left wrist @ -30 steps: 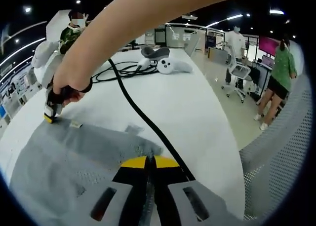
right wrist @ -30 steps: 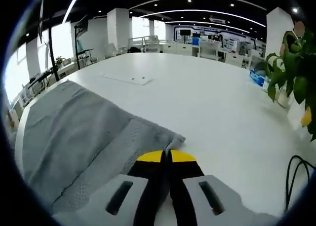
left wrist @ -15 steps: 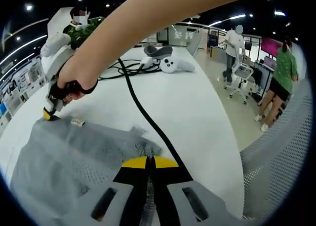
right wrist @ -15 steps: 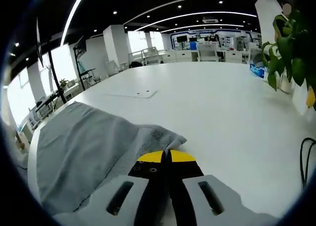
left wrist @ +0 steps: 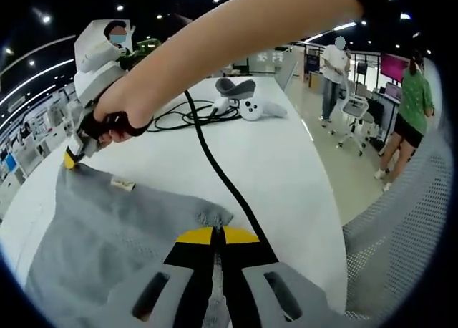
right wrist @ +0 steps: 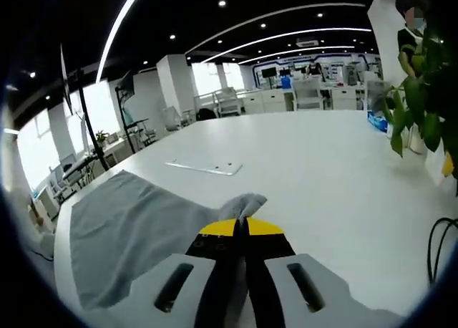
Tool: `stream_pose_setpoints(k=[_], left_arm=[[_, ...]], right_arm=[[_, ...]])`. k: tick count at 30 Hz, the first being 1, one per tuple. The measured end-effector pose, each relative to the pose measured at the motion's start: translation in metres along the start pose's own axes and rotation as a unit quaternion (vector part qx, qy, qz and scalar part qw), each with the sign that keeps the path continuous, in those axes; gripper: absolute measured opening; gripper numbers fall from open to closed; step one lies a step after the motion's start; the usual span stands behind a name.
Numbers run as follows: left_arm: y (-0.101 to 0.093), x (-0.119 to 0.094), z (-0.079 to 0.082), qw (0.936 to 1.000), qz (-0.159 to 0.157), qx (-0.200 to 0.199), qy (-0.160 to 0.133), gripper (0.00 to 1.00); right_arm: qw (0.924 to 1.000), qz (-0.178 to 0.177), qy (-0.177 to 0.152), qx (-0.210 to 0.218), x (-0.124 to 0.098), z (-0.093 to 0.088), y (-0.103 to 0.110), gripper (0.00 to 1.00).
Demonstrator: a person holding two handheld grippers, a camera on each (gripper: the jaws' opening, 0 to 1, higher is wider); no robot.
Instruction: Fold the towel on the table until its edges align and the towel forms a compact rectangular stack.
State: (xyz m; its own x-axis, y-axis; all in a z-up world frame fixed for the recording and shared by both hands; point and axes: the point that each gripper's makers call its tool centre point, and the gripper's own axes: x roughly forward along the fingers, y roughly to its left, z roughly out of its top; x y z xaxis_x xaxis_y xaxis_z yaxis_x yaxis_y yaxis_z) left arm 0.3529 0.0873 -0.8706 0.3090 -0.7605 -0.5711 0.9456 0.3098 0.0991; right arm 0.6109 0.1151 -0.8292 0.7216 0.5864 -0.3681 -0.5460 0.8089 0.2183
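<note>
The left tool (left wrist: pixel 217 235) was pinched tight on a corner of the grey towel (left wrist: pixel 107 228), with a black cable (left wrist: pixel 215 167) running just beside its yellow tips. The right tool (right wrist: pixel 240 228) was likewise clamped on another corner, raised off the white counter (right wrist: pixel 322 170). The towel hung stretched between them above the counter. In the left gripper view, a hand (left wrist: pixel 118 117) gripped the right tool at the far corner.
</note>
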Motion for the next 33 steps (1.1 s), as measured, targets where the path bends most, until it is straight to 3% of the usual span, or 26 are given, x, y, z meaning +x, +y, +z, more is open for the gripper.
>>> stream_pose_setpoints(k=[6,8,23,29,33], left_arm=[[0.002,-0.015,0.008,0.9999,0.004,-0.002,-0.009,0.02],[0.004,-0.022,0.01,0.9999,0.005,-0.001,-0.012,0.02],[0.02,-0.083,0.029,0.9982,0.022,-0.008,-0.056,0.02],[0.023,-0.12,0.042,0.9957,0.044,0.017,-0.08,0.02],[0.029,-0.139,0.044,0.9943,0.055,0.012,-0.091,0.02]], right_arm=[[0.9996,0.006,-0.018,0.019,-0.005,0.019,0.008,0.0],[0.9989,0.025,-0.025,0.029,-0.005,0.026,0.019,0.0],[0.9975,0.047,-0.045,0.026,-0.012,0.065,0.067,0.0],[0.9962,0.058,-0.058,0.031,-0.011,0.086,0.087,0.0],[0.9955,0.059,-0.066,0.033,-0.009,0.097,0.096,0.0]])
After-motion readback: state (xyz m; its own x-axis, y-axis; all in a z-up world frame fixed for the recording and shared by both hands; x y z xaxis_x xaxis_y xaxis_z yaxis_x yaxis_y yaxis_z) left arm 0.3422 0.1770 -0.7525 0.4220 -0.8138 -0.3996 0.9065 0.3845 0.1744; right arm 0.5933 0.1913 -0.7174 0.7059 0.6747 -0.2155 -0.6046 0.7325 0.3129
